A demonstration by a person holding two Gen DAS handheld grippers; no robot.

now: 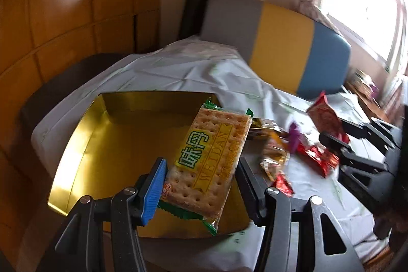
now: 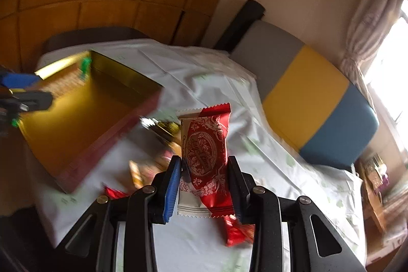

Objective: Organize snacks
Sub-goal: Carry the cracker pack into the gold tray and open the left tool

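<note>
My left gripper (image 1: pixel 201 170) is shut on a clear pack of square crackers (image 1: pixel 211 154) with a yellow and green label. It holds the pack tilted above the open gold box (image 1: pixel 122 144). In the right wrist view, my right gripper (image 2: pixel 204 165) is shut on a red and white chocolate packet (image 2: pixel 206 149), held upright over the white tablecloth (image 2: pixel 193 241). The gold box (image 2: pixel 84 129), with its dark red outer wall, lies to its left. The left gripper (image 2: pixel 25 93) and the crackers (image 2: pixel 68 83) show over the box's far left side.
Several loose snack packets (image 1: pixel 280 152) lie on the tablecloth right of the box, and appear blurred in the right wrist view (image 2: pixel 163 129). A grey, yellow and blue bench cushion (image 1: pixel 280 42) runs behind the table. Wooden panels stand at the left and a bright window at the right.
</note>
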